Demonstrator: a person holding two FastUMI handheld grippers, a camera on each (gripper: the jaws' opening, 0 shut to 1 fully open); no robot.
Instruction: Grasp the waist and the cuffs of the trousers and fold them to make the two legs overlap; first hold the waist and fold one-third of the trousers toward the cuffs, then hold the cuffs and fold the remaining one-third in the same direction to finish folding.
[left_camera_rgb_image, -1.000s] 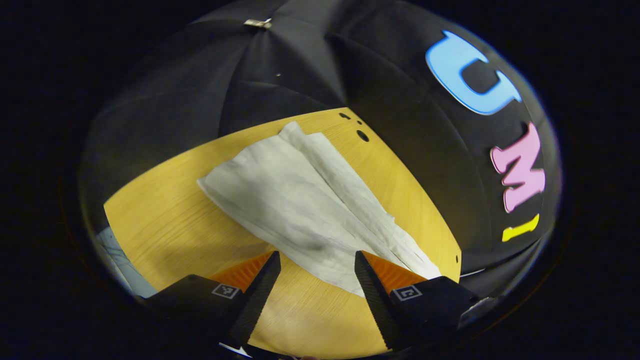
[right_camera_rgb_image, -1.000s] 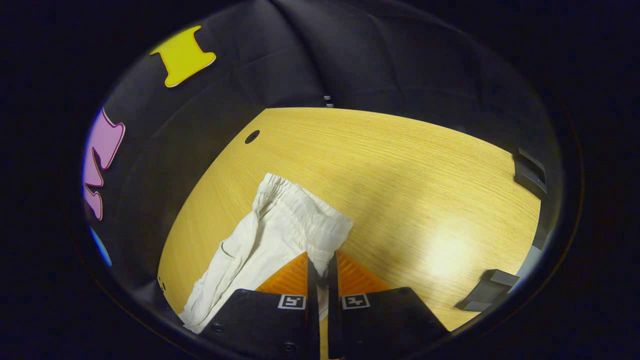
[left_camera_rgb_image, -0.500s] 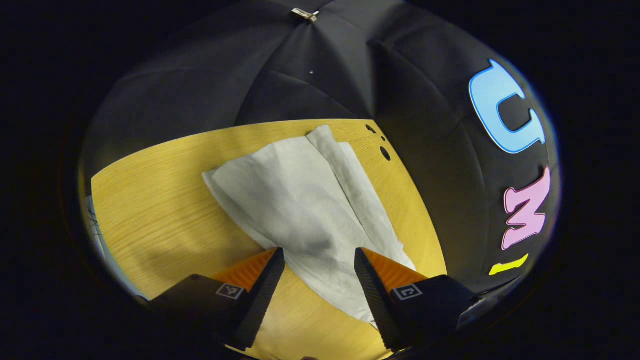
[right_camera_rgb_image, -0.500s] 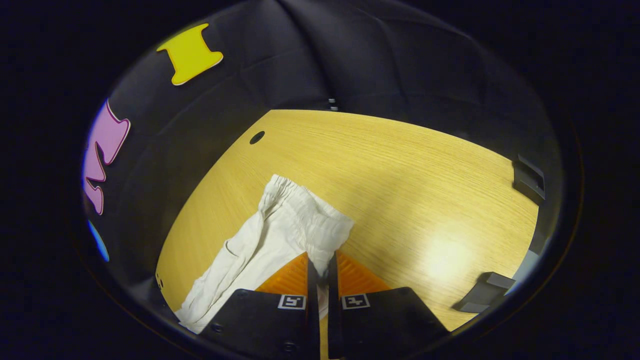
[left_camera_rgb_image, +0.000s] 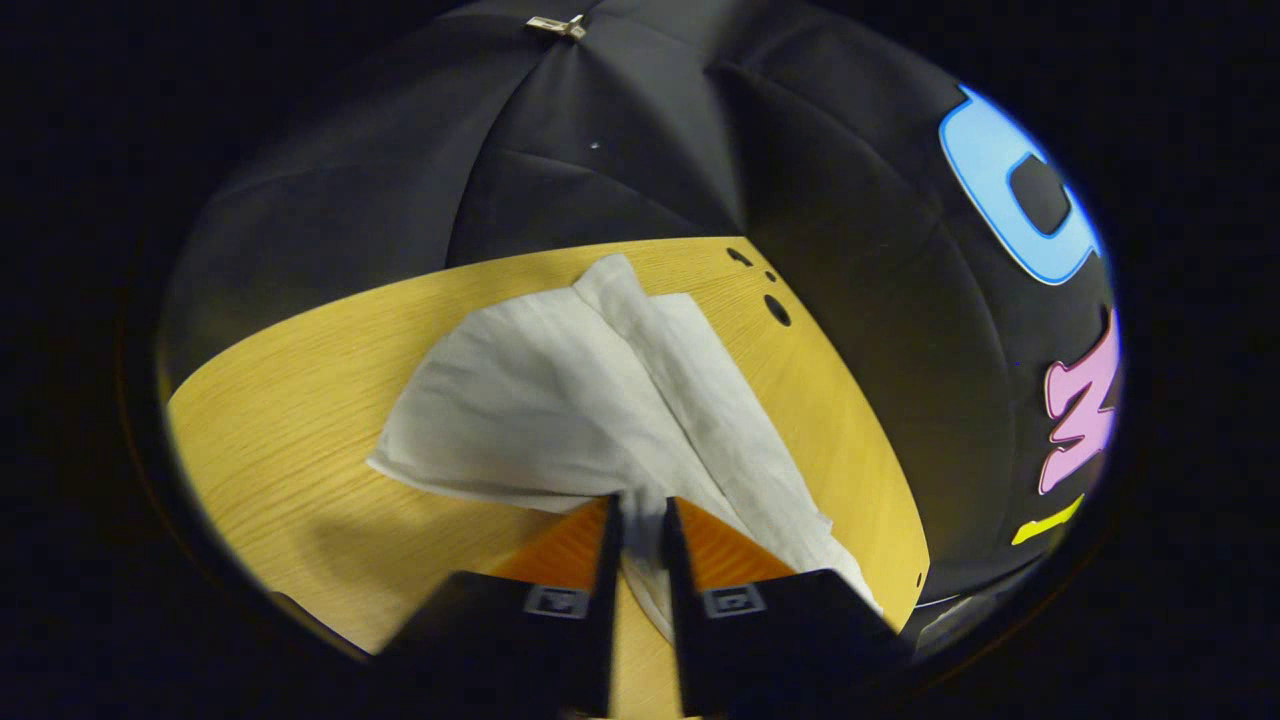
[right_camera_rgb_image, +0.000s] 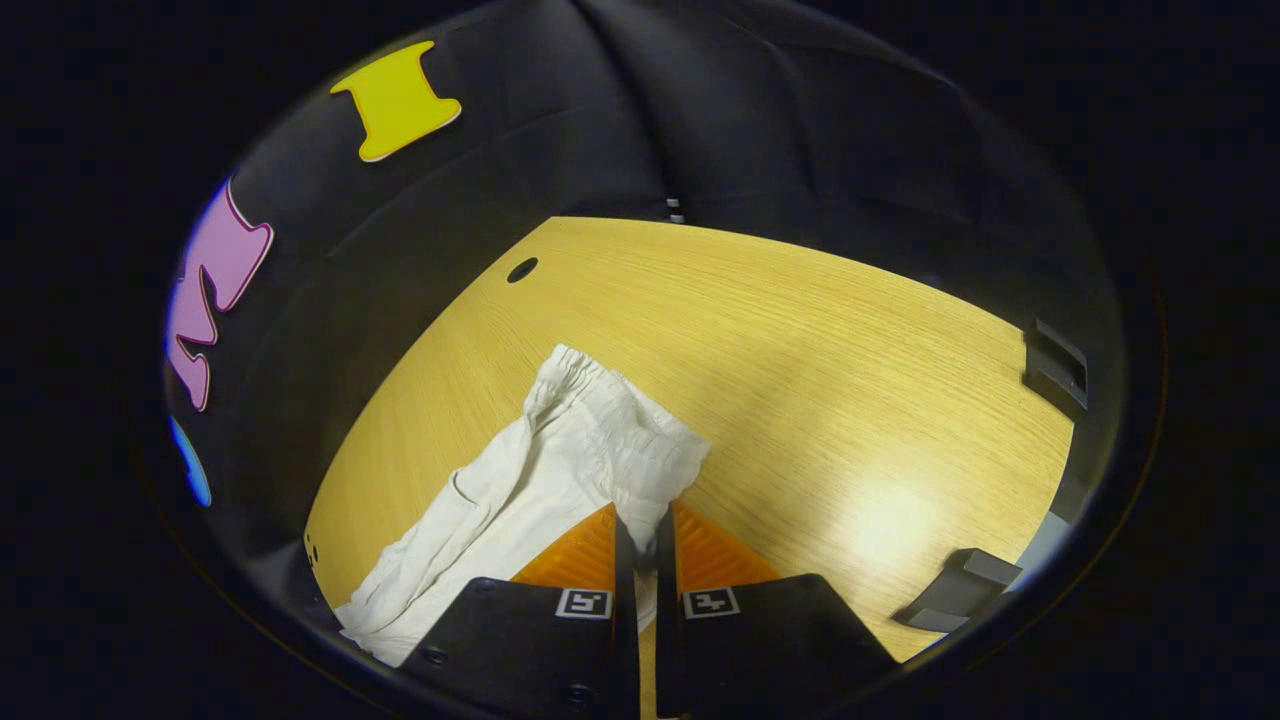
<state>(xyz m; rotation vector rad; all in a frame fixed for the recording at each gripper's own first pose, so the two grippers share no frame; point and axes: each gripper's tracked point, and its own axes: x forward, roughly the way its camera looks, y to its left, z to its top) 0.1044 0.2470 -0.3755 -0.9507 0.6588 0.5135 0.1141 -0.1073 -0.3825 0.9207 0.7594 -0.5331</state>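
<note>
The white trousers (left_camera_rgb_image: 590, 400) are laid on the yellow wood-grain counter (left_camera_rgb_image: 300, 420), close to the counter edge that runs along the black cloth wall (left_camera_rgb_image: 600, 130).

In the left gripper view, the left gripper (left_camera_rgb_image: 640, 515) is positioned at the near edge of the cloth. Its jaws are drawn almost together, and a small fold of the trouser fabric is clamped between them. From this grip the fabric is spread away in a broad, flat panel, over which a narrower strip is laid diagonally. Three dark holes (left_camera_rgb_image: 777, 310) are seen in the counter just beyond the far end of the cloth.

In the right gripper view, the gathered elastic waist (right_camera_rgb_image: 620, 420) is seen directly ahead of the right gripper (right_camera_rgb_image: 640, 525). The jaws of this gripper are also closed to a thin gap, and the waist edge is pinched between them. The rest of the garment is trailed toward the lower left of this view, along the counter edge. A single hole (right_camera_rgb_image: 521, 270) is seen near the far corner, and two dark brackets (right_camera_rgb_image: 1055, 365) are mounted along the opposite counter edge.
</note>
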